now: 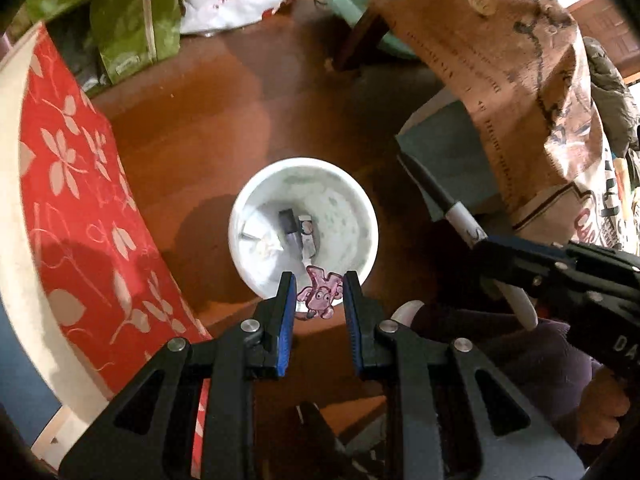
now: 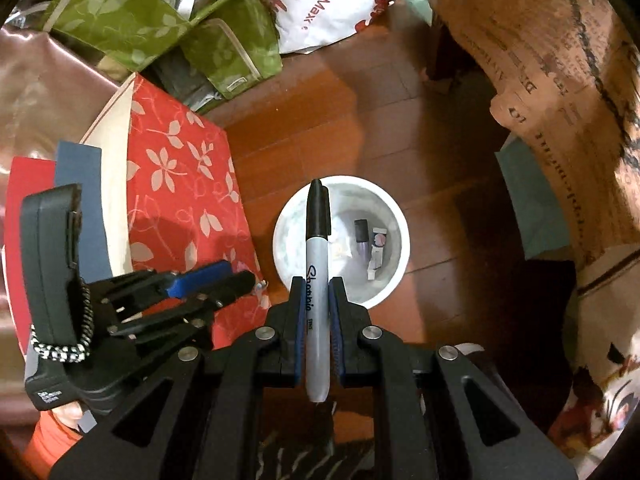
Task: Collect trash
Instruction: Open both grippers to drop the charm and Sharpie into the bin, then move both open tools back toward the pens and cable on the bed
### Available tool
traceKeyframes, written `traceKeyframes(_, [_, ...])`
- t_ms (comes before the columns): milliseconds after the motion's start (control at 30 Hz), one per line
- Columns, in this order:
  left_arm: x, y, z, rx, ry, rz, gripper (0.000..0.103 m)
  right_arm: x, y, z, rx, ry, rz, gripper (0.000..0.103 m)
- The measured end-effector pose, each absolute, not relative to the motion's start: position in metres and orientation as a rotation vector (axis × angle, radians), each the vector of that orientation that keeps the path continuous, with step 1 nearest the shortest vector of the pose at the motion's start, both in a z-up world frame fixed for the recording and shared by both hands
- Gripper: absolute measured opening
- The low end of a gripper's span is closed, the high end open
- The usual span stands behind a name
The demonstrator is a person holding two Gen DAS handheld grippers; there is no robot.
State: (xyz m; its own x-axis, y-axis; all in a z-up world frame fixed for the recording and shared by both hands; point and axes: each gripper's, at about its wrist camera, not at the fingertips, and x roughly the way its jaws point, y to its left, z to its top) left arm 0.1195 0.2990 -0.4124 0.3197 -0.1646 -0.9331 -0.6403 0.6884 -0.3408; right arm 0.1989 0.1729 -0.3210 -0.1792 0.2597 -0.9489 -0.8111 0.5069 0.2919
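A glossy reddish-brown wooden plank floor [image 2: 304, 120] reflects pale light. On its left lies a red fabric panel printed with pale flowers [image 2: 176, 184]; behind it are green leaf-patterned fabric boxes [image 2: 120, 12] and a white plastic shopping bag with red lettering [image 2: 320, 4]. A brown newsprint-patterned cloth [image 2: 560, 92] drapes at the right.

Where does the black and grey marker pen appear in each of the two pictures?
Left wrist view: the marker pen is at the right, slanting, held by the right gripper.
Right wrist view: the marker pen is at centre, upright in the picture, cap uppermost, between the fingers.
Shared landmark: the white bin on the wooden floor.
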Motion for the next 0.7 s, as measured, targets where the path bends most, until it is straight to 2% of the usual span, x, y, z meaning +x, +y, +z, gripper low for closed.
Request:
traceKeyframes(133, [0.126,0.302,-0.417,-0.828,1.229,0.341,0.022,0.207,0.175,-0.324,-0.490,1.478,1.023,0.012])
traceKeyframes(267, [0.132,0.304,-0.413,-0.825,1.239,0.345,0.027,0.214,0.171,-0.327,-0.474,1.502,0.994,0.025])
traceKeyframes(700, [0.134,0.283,-0.359,-0.663,1.207,0.368,0.029,0.218,0.145,-0.290,-0.478,1.403,1.020,0.025])
